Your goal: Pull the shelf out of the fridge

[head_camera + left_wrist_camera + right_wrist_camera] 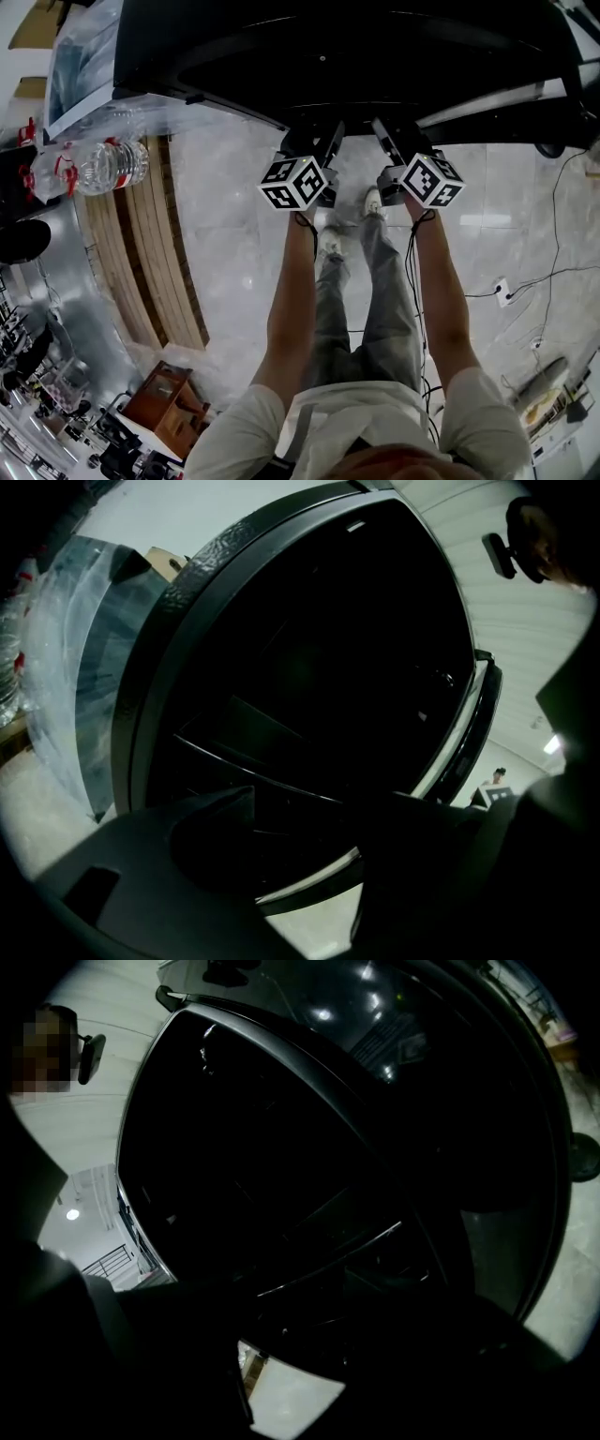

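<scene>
Left gripper [319,145]: jaws apart, nothing clamped; tips at the fridge [375,56] mouth.
Right gripper [398,141]: jaws likewise apart and empty, just beside the left.
Shelf [272,771]: thin bright front edge crosses just beyond both jaw pairs, inside the dark cavity; too dark to tell if it touches a pad.
Done (judged): approach only.
Remaining (judged): grip the front edge with both grippers, then draw the shelf clear.

No legible text, brand, number or sign appears in any view. The left marker cube [293,182] and right marker cube [432,179] bear only black-and-white square patterns.
</scene>
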